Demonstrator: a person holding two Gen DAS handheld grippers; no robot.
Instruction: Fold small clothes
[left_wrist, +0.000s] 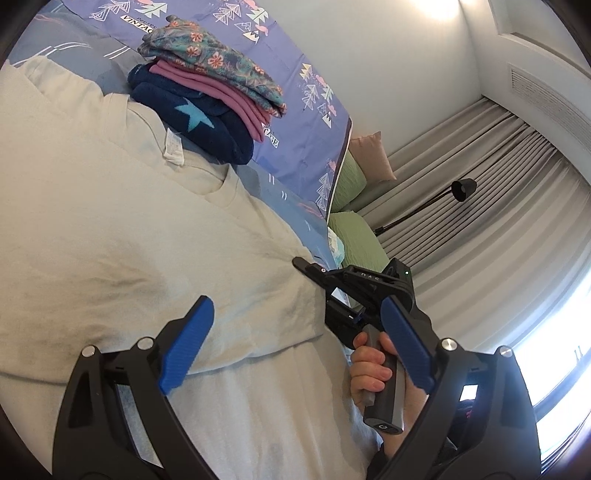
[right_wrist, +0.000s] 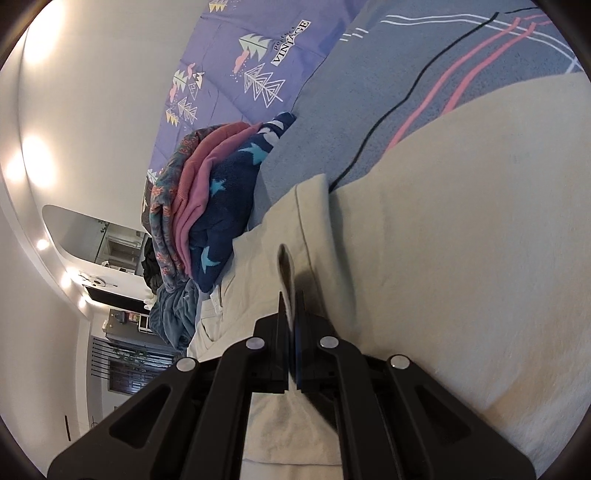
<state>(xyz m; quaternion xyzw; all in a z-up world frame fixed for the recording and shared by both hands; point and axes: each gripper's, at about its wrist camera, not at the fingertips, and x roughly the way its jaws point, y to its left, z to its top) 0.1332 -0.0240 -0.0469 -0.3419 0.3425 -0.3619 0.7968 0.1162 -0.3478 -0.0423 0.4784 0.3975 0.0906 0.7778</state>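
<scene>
A cream T-shirt (left_wrist: 155, 229) lies spread on the bed, its collar and white label toward the folded pile. My left gripper (left_wrist: 295, 321) is open and empty above the shirt, its blue pads (left_wrist: 188, 343) wide apart. My right gripper (left_wrist: 310, 267) reaches in from the right at the shirt's edge. In the right wrist view the right gripper (right_wrist: 291, 310) is shut on a pinched fold of the cream T-shirt (right_wrist: 424, 206), with the fabric standing up between its jaws.
A pile of folded clothes (left_wrist: 207, 92), floral, pink and navy with stars, sits by the shirt's collar; it also shows in the right wrist view (right_wrist: 207, 206). A purple tree-print quilt (left_wrist: 295, 74), green pillows (left_wrist: 354, 236), a floor lamp (left_wrist: 461, 190) and grey curtains (left_wrist: 498, 206) lie beyond.
</scene>
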